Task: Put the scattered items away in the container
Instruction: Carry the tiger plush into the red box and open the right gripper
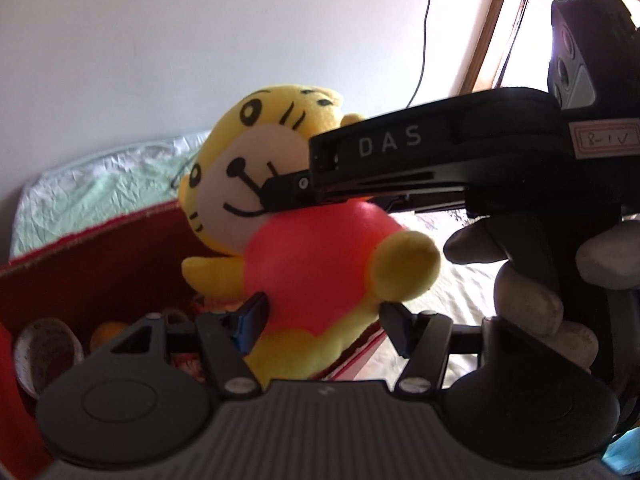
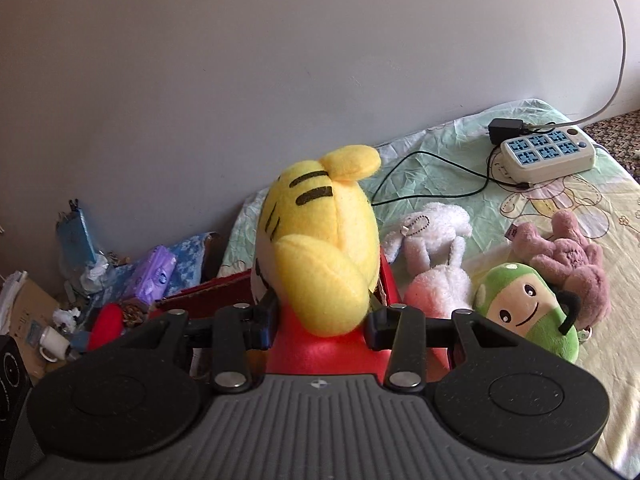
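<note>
The yellow tiger plush (image 1: 312,240) is held above the red box (image 1: 100,248), clamped at its red body by the left gripper (image 1: 320,312) and at the neck by the right gripper (image 2: 320,320). Other plush toys (image 2: 520,292) are left on the bed (image 2: 600,200).

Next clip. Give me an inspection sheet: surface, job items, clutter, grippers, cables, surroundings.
Surface: bed sheet, wrinkled.
Job's things: tiger plush held over red box; white plush, green plush, pink plush on the sheet.
Clutter: floor pile beside the bed.
Grippers: left hand-held gripper and right hand-held gripper both around the tiger's body.
Cables: black cord to power strip.
Surroundings: plain wall.
</note>
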A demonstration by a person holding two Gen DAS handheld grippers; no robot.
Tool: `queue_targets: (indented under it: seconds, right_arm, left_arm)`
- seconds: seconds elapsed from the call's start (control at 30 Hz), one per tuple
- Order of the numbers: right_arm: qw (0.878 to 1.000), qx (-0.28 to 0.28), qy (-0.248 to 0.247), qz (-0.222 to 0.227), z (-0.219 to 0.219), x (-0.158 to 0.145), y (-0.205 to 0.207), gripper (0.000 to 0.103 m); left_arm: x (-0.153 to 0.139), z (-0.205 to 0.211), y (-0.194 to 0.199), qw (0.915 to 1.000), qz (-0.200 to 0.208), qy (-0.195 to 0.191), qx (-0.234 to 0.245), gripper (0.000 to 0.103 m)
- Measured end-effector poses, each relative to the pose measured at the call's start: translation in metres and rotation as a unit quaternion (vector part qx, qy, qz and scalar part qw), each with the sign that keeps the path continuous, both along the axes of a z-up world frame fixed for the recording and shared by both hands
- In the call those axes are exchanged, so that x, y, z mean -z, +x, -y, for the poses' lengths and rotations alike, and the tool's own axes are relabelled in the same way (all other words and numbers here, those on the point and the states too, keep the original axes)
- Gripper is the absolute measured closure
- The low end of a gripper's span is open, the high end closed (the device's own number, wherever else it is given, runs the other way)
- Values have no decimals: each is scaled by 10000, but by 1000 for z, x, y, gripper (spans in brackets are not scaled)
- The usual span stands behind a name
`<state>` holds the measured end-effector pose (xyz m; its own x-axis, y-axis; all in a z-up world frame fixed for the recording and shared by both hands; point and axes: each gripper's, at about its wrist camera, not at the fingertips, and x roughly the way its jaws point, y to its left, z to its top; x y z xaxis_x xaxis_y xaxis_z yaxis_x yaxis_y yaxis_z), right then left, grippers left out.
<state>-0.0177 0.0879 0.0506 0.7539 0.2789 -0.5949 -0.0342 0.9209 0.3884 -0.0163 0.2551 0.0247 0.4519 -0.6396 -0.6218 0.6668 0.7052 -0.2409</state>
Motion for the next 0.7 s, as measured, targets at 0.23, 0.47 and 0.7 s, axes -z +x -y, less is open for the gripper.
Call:
queue_targets:
  seconds: [0.23,0.47,0.7]
  right_arm:
    - [9946,239,-964,-295,-37,10,4,60]
    - [9849,281,-1635,-500,-62,7,4,61]
    - [9774,-5,-1896,-931,-66,16,19,60]
  left_arm:
    - [23,-10,12,9990,-396,-108,196,44]
    - [29,-23,15,9969,-619,-265,403,45]
    - [32,-30,18,9942,-813,-356,602,48]
